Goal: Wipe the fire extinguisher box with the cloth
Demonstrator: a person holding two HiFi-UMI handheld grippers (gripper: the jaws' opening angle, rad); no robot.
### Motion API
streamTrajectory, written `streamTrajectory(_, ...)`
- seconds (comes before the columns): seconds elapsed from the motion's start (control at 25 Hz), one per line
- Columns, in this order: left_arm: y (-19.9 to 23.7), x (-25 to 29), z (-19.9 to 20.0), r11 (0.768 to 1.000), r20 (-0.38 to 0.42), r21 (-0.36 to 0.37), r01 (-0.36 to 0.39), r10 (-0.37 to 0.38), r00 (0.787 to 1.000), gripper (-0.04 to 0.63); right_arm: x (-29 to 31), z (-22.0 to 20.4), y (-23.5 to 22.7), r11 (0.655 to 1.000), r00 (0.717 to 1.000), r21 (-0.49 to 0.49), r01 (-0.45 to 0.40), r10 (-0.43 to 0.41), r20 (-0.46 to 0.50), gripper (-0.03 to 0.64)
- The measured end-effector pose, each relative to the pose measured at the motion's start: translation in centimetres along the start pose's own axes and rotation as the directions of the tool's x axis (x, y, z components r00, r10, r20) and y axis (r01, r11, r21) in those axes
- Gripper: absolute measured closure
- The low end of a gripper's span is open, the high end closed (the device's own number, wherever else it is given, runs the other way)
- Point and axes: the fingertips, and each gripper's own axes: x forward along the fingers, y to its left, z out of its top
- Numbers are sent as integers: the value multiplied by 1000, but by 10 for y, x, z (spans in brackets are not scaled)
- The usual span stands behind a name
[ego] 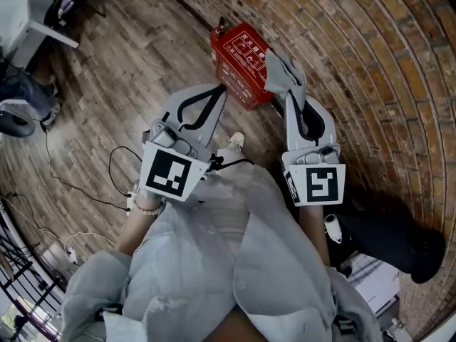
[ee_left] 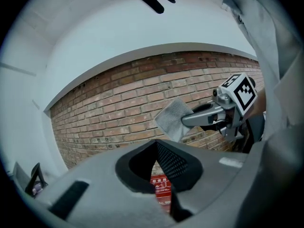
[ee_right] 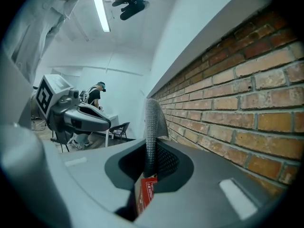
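The red fire extinguisher box [ego: 241,61] stands on the wooden floor against the brick wall [ego: 370,70]. My right gripper [ego: 290,93] is shut on a grey cloth [ego: 284,73], held just right of the box's top and near the wall. The left gripper [ego: 219,91] hovers by the box's near left edge, jaws together and holding nothing. In the left gripper view the cloth [ee_left: 173,118] hangs from the right gripper [ee_left: 197,119], and the box [ee_left: 159,186] shows below my jaws. In the right gripper view the cloth [ee_right: 152,122] stands upright between the jaws above the box [ee_right: 146,194].
Black cables [ego: 85,184] trail over the floor at the left. A dark chair [ego: 18,105] and a white desk [ego: 35,20] stand at the far left. A black bag [ego: 392,241] lies by the wall at the right. A person [ee_right: 97,96] stands far off.
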Motion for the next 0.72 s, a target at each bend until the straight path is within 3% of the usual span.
streamTrajectory(0.28, 24, 62, -8, 997, -32, -41, -58, 56, 998, 598, 39, -19, -56, 999, 999, 3, -44, 44, -20, 597)
streamTrajectory(0.72, 39, 93, -25, 993, -93, -65, -95, 88, 992, 598, 64, -49, -67, 993, 989, 22, -119, 121, -87, 597)
